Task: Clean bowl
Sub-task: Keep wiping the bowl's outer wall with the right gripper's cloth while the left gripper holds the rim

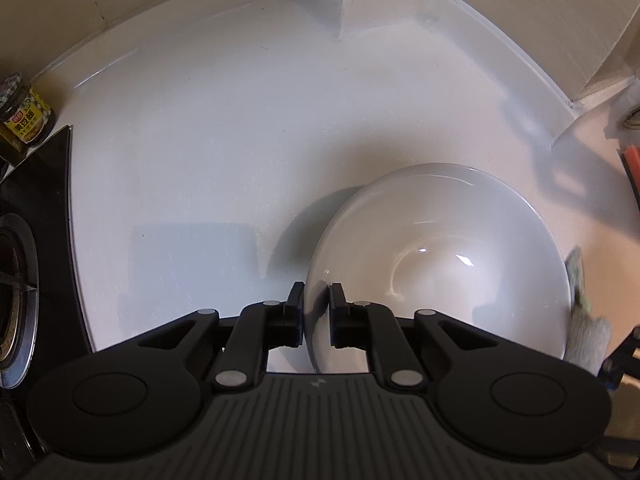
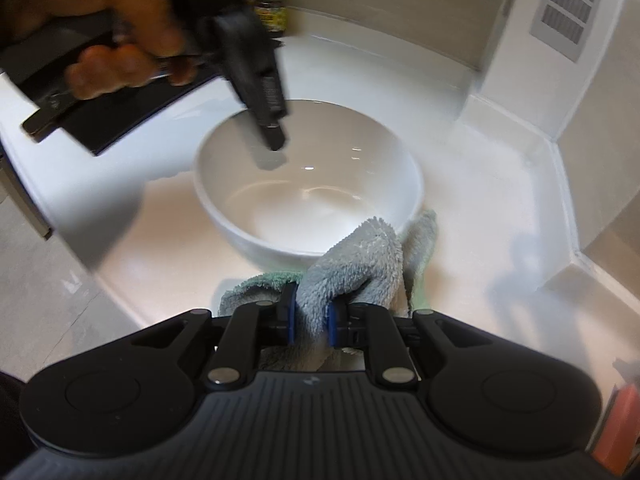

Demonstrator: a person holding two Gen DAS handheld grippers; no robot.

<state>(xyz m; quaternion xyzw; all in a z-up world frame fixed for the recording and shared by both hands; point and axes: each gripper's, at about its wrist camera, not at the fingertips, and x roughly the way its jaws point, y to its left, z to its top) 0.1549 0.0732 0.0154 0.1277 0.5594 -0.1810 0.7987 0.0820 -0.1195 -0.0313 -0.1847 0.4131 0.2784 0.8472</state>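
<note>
My left claw (image 1: pixel 316 312) pinches the near rim of the white bowl (image 1: pixel 440 264), one finger outside the wall, one inside. The pads' contact is smeared by blur, though the rim sits tight between them. My right claw (image 2: pixel 311 322) is pressed onto a grey-green cloth (image 2: pixel 352 264), which bunches up between the fingers and drapes over the bowl's (image 2: pixel 308 192) near edge. The cloth's lower folds are hidden behind the claw body.

The bowl stands upright on the white counter (image 1: pixel 220 160). The left view catches only a scrap of cloth (image 1: pixel 576 276) at the bowl's right rim. The right view shows my left hand (image 2: pixel 120 40), blurred, gripping the left claw (image 2: pixel 274 136), which dips over the bowl's far rim. A jar (image 1: pixel 24 114), cut off at the frame edge, stands by a stove burner (image 1: pixel 16 272).
</note>
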